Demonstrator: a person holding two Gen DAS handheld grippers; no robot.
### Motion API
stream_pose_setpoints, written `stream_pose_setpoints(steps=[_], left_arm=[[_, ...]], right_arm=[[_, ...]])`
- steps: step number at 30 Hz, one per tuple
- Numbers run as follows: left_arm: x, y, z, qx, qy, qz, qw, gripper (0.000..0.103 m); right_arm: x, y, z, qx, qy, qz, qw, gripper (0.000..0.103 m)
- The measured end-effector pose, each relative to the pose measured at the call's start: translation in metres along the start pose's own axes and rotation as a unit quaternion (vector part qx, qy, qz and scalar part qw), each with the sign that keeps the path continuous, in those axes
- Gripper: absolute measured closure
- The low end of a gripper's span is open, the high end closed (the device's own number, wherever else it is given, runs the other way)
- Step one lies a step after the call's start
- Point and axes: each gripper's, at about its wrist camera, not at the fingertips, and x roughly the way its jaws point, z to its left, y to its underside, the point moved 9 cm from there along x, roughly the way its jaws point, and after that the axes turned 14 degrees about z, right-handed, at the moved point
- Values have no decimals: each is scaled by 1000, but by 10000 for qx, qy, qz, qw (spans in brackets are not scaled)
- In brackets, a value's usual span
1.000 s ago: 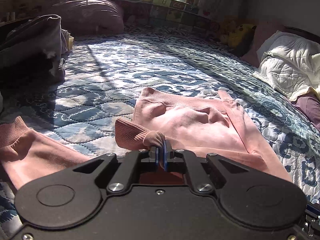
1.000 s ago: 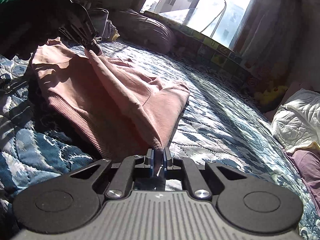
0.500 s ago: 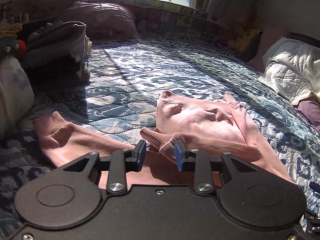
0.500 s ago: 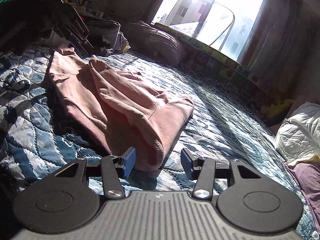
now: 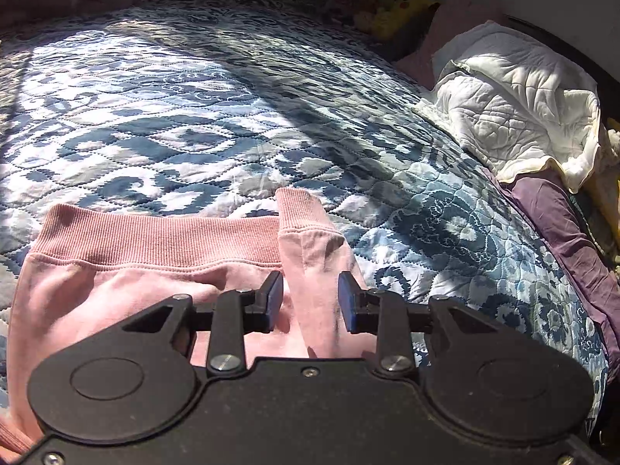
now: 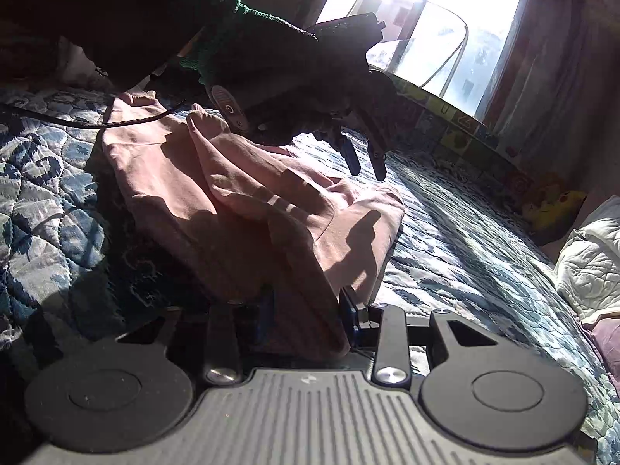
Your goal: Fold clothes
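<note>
Pink sweatshirt (image 5: 128, 283) of soft fleece lies rumpled on the quilted blue-and-white bedspread (image 5: 217, 116), its ribbed hem band at 12 o'clock of the left gripper (image 5: 310, 300). Those fingers stand wide apart, straddling a ribbed-cuffed sleeve (image 5: 310, 240) without gripping it. The right gripper (image 6: 308, 316) is likewise spread open around a fold of the cloth. A white quilted pillow (image 5: 515, 104) sits at 2 o'clock.

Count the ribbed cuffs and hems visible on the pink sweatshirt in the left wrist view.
2. The wide hem band runs across the sweatshirt ahead of the left gripper; a sleeve cuff lies at its right end. Others may be hidden.
</note>
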Motion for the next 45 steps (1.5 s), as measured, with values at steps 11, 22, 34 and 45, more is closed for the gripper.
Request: stream_pose_setpoints(steps=[11, 22, 34, 45], left_arm=[[16, 8, -16, 1033, -948, 124, 9901, 87], [-90, 165, -86, 2018, -255, 37, 9791, 87], [-51, 205, -71, 2352, -1075, 416, 9651, 87], [-103, 209, -42, 1593, -909, -133, 9829, 74]], right_arm=[[-7, 5, 4, -219, -379, 183, 9989, 54], [-39, 24, -69, 1226, -1371, 3, 9829, 77], [-2, 6, -75, 2200, -1440, -158, 9647, 82], [-3, -3, -53, 1472, -1503, 119, 9776, 82]])
